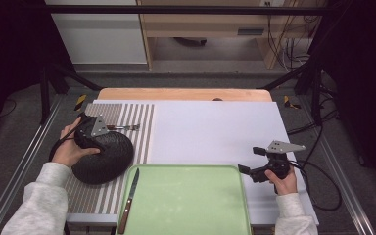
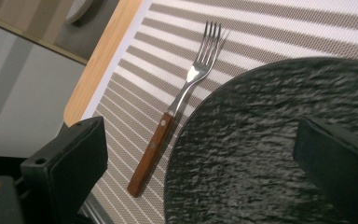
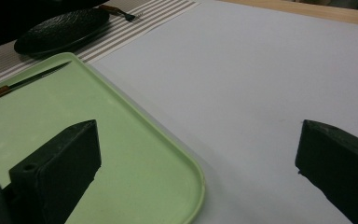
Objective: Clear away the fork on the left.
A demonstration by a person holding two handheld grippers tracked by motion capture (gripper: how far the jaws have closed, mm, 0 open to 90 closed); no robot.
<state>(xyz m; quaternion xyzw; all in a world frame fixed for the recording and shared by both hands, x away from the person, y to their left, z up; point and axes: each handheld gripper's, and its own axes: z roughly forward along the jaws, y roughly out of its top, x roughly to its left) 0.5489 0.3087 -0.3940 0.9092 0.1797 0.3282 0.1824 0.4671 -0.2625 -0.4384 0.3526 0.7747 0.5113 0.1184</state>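
Left gripper (image 1: 89, 131): jaws spread wide, gripping nothing, poised over the black plate (image 2: 270, 144).
Black plate: on the striped placemat (image 1: 137, 127), left of the green tray (image 1: 186, 200).
Fork (image 2: 177, 100): on the placemat just beside the plate's rim.
Knife (image 1: 129, 199): along the tray's left edge.
Right gripper (image 1: 252, 161): jaws wide apart, empty, above the white mat by the tray's right corner.
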